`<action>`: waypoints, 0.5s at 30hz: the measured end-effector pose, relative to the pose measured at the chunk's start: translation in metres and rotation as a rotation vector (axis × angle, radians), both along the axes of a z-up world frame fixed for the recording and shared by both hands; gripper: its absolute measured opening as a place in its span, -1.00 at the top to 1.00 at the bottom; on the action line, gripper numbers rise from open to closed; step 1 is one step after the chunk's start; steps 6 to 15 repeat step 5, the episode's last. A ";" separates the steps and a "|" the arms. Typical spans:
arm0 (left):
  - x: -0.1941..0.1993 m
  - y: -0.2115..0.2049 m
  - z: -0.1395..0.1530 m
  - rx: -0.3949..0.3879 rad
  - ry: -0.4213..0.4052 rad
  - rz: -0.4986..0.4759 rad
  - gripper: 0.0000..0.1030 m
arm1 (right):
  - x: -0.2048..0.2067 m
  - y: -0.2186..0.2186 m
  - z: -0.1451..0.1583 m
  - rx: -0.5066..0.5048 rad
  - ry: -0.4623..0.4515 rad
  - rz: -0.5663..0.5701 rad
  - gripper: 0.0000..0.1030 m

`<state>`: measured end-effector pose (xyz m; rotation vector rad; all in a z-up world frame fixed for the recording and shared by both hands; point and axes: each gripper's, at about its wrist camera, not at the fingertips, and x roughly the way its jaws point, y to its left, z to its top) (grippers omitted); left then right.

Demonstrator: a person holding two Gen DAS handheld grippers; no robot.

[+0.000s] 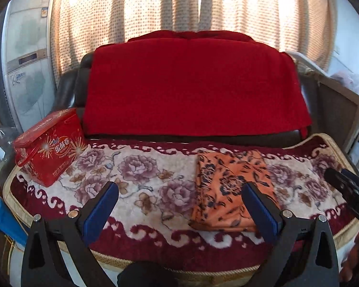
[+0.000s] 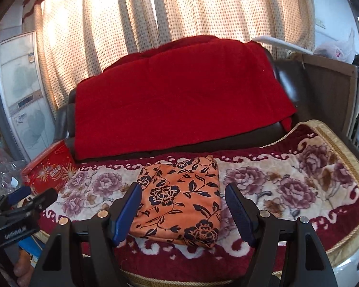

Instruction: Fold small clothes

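A folded orange cloth with dark flower print (image 1: 232,186) (image 2: 182,198) lies flat on the flowered seat cover (image 1: 143,179) (image 2: 275,181). My left gripper (image 1: 179,191) hangs open above the cover, its right finger over the cloth's near right part, nothing between the blue pads. My right gripper (image 2: 183,191) is open too, with the cloth lying beyond and below the gap between its fingers, apart from both pads. The right gripper's dark body (image 1: 347,186) shows at the right edge of the left wrist view, and the left gripper (image 2: 33,198) at the left edge of the right wrist view.
A red tin box (image 1: 50,150) (image 2: 47,169) stands at the cover's far left corner. A red blanket (image 1: 193,86) (image 2: 179,95) drapes the sofa back behind. Dotted curtains (image 1: 155,7) hang further back, with a white appliance (image 1: 26,55) at left. A blue and yellow object (image 1: 2,217) lies at lower left.
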<state>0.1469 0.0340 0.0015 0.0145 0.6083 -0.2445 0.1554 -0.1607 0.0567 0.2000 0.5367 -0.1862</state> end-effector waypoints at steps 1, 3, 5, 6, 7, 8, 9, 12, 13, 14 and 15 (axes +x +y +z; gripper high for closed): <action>0.006 0.001 -0.002 0.001 -0.006 0.007 -0.98 | 0.004 0.001 -0.003 -0.002 0.001 0.004 -0.46; 0.016 0.003 -0.003 -0.001 -0.020 0.026 -0.98 | 0.015 0.003 -0.007 -0.015 0.004 0.005 -0.46; 0.026 0.007 -0.005 -0.016 -0.025 0.041 -0.98 | 0.025 0.003 -0.012 -0.019 0.014 0.002 -0.46; 0.026 0.007 -0.005 -0.016 -0.025 0.041 -0.98 | 0.025 0.003 -0.012 -0.019 0.014 0.002 -0.46; 0.026 0.007 -0.005 -0.016 -0.025 0.041 -0.98 | 0.025 0.003 -0.012 -0.019 0.014 0.002 -0.46; 0.026 0.007 -0.005 -0.016 -0.025 0.041 -0.98 | 0.025 0.003 -0.012 -0.019 0.014 0.002 -0.46; 0.026 0.007 -0.005 -0.016 -0.025 0.041 -0.98 | 0.025 0.003 -0.012 -0.019 0.014 0.002 -0.46; 0.026 0.007 -0.005 -0.016 -0.025 0.041 -0.98 | 0.025 0.003 -0.012 -0.019 0.014 0.002 -0.46; 0.026 0.007 -0.005 -0.016 -0.025 0.041 -0.98 | 0.025 0.003 -0.012 -0.019 0.014 0.002 -0.46; 0.026 0.007 -0.005 -0.016 -0.025 0.041 -0.98 | 0.025 0.003 -0.012 -0.019 0.014 0.002 -0.46; 0.026 0.007 -0.005 -0.016 -0.025 0.041 -0.98 | 0.025 0.003 -0.012 -0.019 0.014 0.002 -0.46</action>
